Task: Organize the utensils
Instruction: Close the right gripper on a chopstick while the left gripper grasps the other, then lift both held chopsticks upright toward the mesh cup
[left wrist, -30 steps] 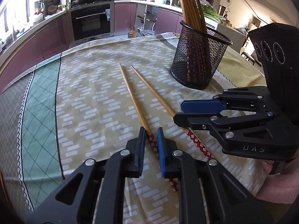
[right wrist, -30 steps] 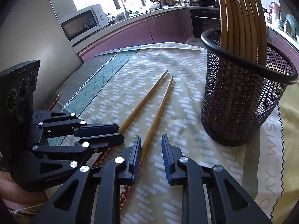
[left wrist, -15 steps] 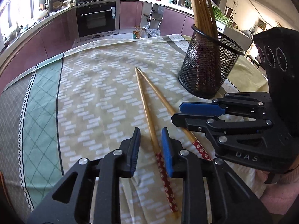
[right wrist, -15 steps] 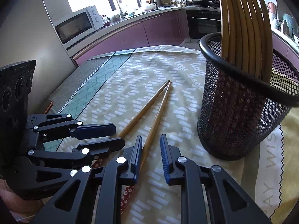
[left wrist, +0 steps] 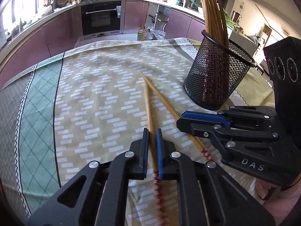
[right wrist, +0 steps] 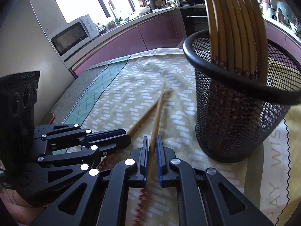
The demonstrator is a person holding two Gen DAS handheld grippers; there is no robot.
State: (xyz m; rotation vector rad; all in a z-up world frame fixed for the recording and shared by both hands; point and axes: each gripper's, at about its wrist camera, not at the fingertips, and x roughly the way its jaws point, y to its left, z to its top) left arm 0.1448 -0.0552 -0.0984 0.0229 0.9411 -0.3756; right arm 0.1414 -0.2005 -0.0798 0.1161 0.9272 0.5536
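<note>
Two wooden chopsticks with red patterned ends lie on the tablecloth, their tips meeting. My left gripper [left wrist: 152,131] is shut on one chopstick [left wrist: 148,101]. My right gripper [right wrist: 151,140] is shut on the other chopstick [right wrist: 157,116]; it shows in the left wrist view [left wrist: 202,121] over that chopstick [left wrist: 163,101]. The left gripper shows in the right wrist view [right wrist: 120,134]. A black mesh holder [left wrist: 216,77] with several chopsticks stands to the right; it is close in the right wrist view [right wrist: 235,120].
A patterned tablecloth [left wrist: 94,98] with a green band at the left covers the table. A kitchen counter, an oven [left wrist: 101,18] and a microwave [right wrist: 71,35] stand beyond the table's far edge.
Both grippers have closed on their chopsticks. The chopsticks' tips have swung together, and both views have moved closer to the holder.
</note>
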